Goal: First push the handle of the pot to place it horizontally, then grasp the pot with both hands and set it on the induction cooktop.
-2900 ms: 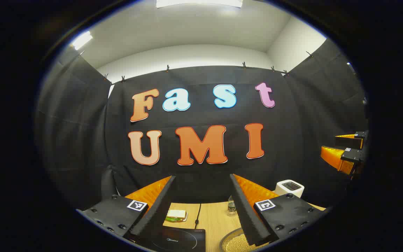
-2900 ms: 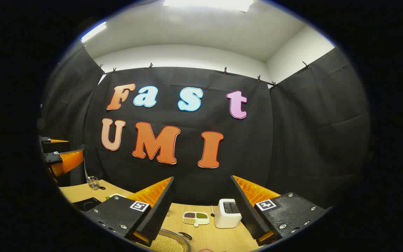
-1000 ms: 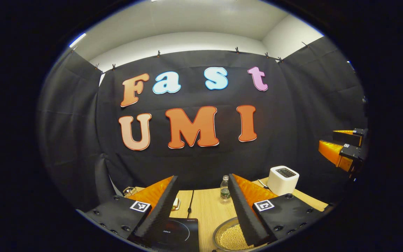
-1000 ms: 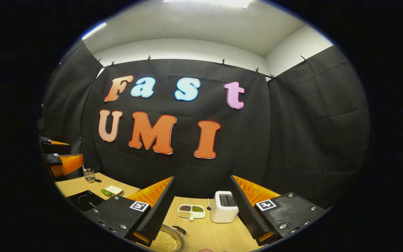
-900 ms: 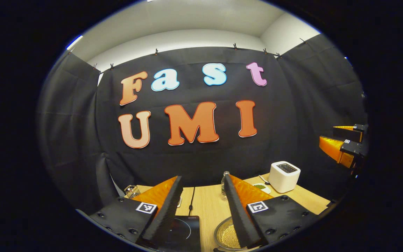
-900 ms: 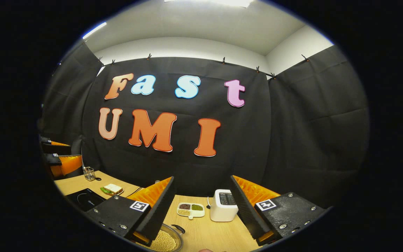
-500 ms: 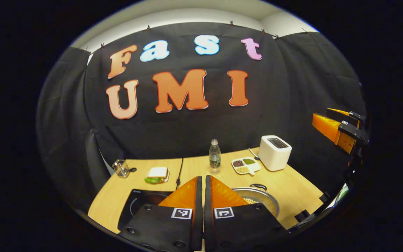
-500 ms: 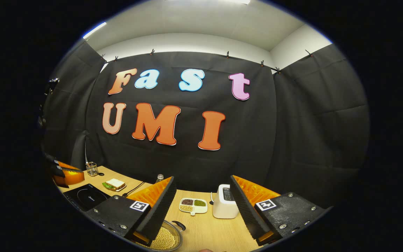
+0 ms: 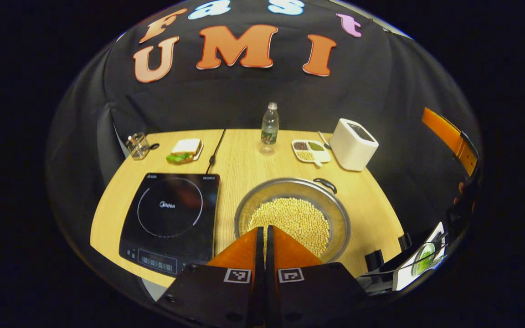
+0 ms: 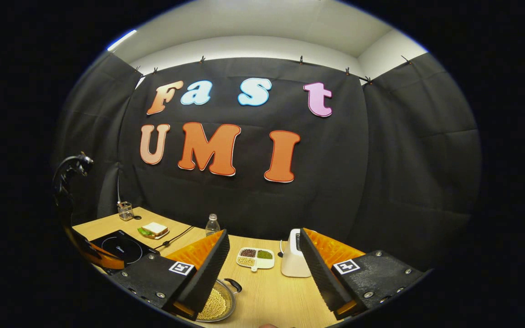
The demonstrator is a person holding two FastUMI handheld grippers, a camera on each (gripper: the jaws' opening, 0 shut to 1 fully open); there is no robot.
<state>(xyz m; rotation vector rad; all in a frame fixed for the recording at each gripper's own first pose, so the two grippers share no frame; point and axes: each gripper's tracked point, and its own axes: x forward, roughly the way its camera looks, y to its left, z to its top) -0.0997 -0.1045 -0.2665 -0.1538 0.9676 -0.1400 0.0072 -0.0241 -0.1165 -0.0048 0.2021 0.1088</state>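
- While we looked down from the left gripper view, our left gripper [image 9: 262, 234] had its two orange fingers pressed together with nothing between them, its tip above the near rim of the pot [image 9: 293, 217].
- We saw the pot as a round metal vessel filled with pale beans, resting on the wooden surface [image 9: 376, 207] just to the right of the induction cooktop [image 9: 170, 221]; the two sat near each other but apart.
- One dark handle [image 9: 326, 184] showed on the far right of the pot's rim; we could not tell its tilt from there.
- We noted the cooktop was black, flat and bare on top.
- At the far side of the surface we counted a small glass [image 9: 137, 145], a sandwich [image 9: 183, 150] on a plate, a water bottle [image 9: 269, 124], a divided dish [image 9: 311, 151] of grains and a white toaster [image 9: 353, 144], with a black cable [image 9: 215, 146] running towards the cooktop.
- At the right edge of that view we saw the orange side of the right gripper [image 9: 449, 139].
- From the right gripper view, our right gripper [image 10: 262, 266] was held high with its fingers spread wide and empty.
- Below its left finger we saw the pot [image 10: 219, 302] and its handle [image 10: 234, 285], with the cooktop [image 10: 123, 246] farther left.
- Between the fingers we saw the divided dish [image 10: 255, 258], and the toaster [image 10: 293, 260] just beside the right finger.
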